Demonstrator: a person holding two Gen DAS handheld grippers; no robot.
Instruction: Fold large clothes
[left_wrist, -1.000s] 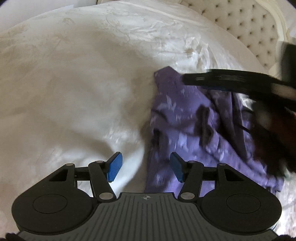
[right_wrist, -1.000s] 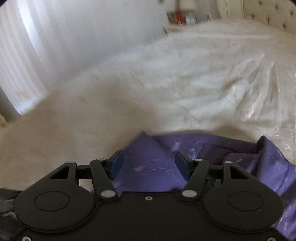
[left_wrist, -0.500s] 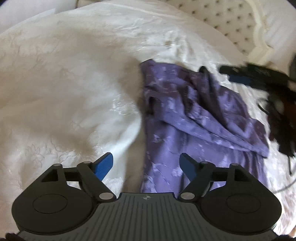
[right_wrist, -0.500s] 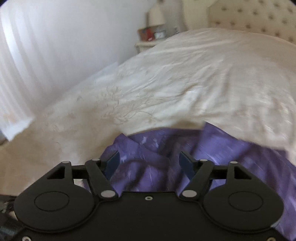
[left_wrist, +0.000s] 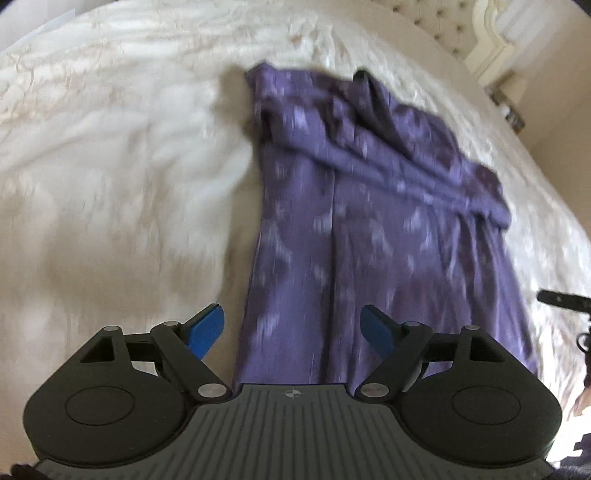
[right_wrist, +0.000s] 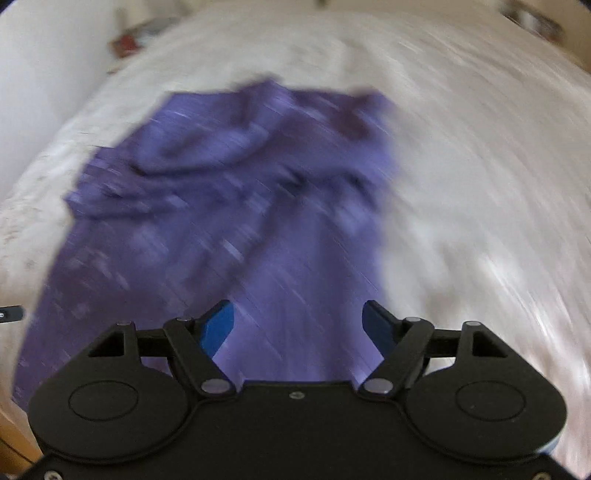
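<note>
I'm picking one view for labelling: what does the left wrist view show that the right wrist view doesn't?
Only the left wrist view shows the tufted headboard, the garment's lengthwise seam, and part of the other device at the right edge. Only the right wrist view, heavily blurred, shows a pale wall and a reddish object beyond the bed. Both show the purple garment on the white bedspread, and an open hand-held gripper, left and right, holding nothing.

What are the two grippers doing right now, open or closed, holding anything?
Left gripper: open, holding nothing, above the purple garment.
Right gripper: open, holding nothing, also over the garment.
</note>
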